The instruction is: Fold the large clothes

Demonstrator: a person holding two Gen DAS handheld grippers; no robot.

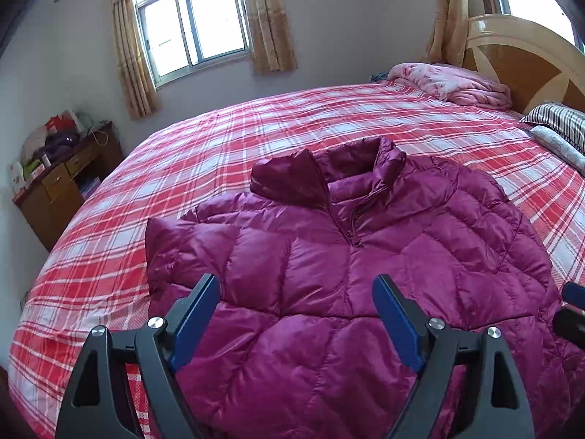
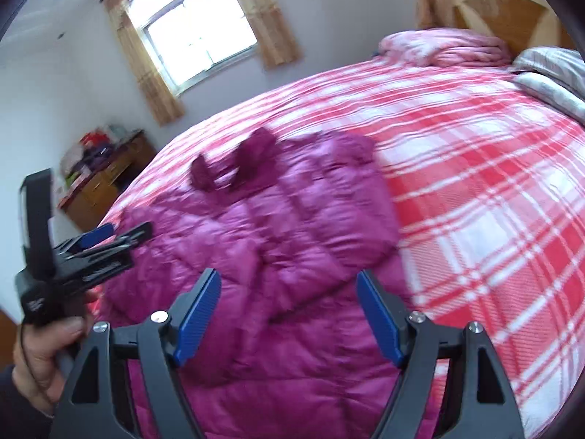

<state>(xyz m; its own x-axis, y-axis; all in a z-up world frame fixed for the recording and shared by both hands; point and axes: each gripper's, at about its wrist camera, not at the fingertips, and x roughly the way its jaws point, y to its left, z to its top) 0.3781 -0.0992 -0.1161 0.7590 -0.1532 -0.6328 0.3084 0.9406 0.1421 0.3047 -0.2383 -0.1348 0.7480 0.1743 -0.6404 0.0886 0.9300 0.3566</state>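
**Jacket laid out, folding barely begun**

Plaid bedding in red and white covers the bed (image 1: 292, 117) where I work, with a window (image 1: 190, 22) behind and a folded pink quilt (image 1: 453, 80) up by the headboard. On it lies the magenta puffer jacket (image 1: 329, 256), front up, collar toward the window, zip partly done up. Its sleeves seem tucked in already at both sides, though the right wrist view is blurred and I cannot be sure. My left tongs (image 1: 296, 314) hang above the jacket's lower body, spread wide and holding nothing. My right tongs (image 2: 289, 314) are likewise agape and empty over the hem side. I judge the main folds are all left: hem up to collar, then tidying.
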